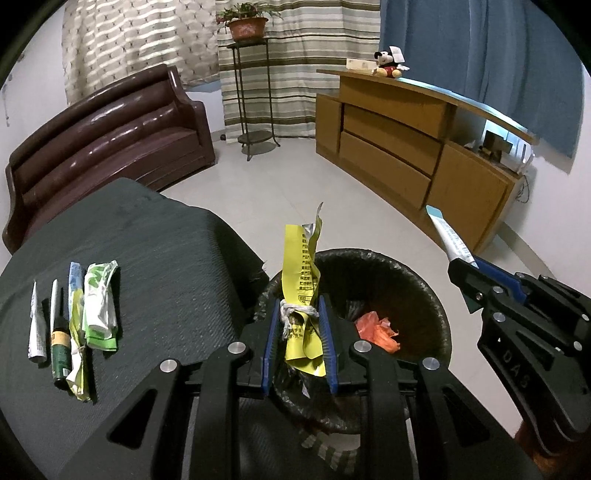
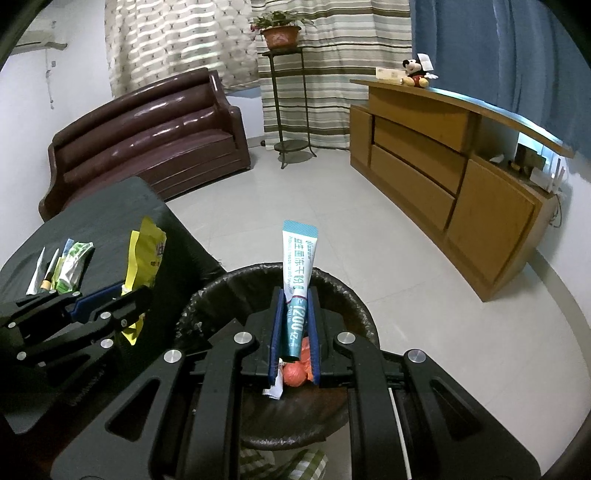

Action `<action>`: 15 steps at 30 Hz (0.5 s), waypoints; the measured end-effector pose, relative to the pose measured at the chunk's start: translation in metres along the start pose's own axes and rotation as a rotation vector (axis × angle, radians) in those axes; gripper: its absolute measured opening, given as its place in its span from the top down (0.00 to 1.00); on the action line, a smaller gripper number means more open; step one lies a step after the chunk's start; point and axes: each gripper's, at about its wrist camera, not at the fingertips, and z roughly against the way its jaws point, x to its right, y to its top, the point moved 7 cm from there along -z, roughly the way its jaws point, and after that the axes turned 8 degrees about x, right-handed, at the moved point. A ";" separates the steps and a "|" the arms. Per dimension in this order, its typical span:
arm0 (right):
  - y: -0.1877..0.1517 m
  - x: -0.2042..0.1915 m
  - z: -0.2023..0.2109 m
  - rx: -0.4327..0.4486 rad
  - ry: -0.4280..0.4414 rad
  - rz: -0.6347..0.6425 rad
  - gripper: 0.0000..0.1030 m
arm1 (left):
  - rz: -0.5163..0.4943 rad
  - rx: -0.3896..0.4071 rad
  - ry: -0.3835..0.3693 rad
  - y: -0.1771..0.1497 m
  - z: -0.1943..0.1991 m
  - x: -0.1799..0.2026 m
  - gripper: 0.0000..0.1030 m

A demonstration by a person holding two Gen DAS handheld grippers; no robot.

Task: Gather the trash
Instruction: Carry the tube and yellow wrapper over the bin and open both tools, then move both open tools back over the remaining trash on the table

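Right wrist: tool (image 2: 294,325) clamps sachet (image 2: 298,280) ("1200" printed).

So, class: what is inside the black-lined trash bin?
Inside the trash bin: a crumpled orange bag and a white scrap. The left gripper with its yellow wrapper covers the rest.

A home's living room: a brown leather sofa (image 2: 147,129) against the wall, striped curtains (image 2: 332,66) behind it, a potted plant (image 2: 280,31) on a metal stand beside the sofa, and a wooden sideboard (image 2: 443,166) with a Mickey toy (image 2: 415,74).
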 end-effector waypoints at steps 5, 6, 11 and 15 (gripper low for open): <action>-0.002 0.003 -0.006 -0.008 0.004 -0.013 0.86 | 0.004 -0.012 0.008 -0.002 -0.003 0.000 0.68; -0.003 0.003 -0.006 -0.013 0.006 -0.016 0.86 | 0.004 -0.010 0.012 -0.002 -0.003 0.000 0.66; -0.005 0.006 -0.008 -0.018 0.000 -0.022 0.78 | 0.008 -0.012 0.018 -0.003 -0.004 -0.003 0.56; -0.004 0.006 -0.008 -0.017 -0.001 -0.024 0.77 | 0.025 -0.008 0.021 -0.001 -0.001 -0.006 0.52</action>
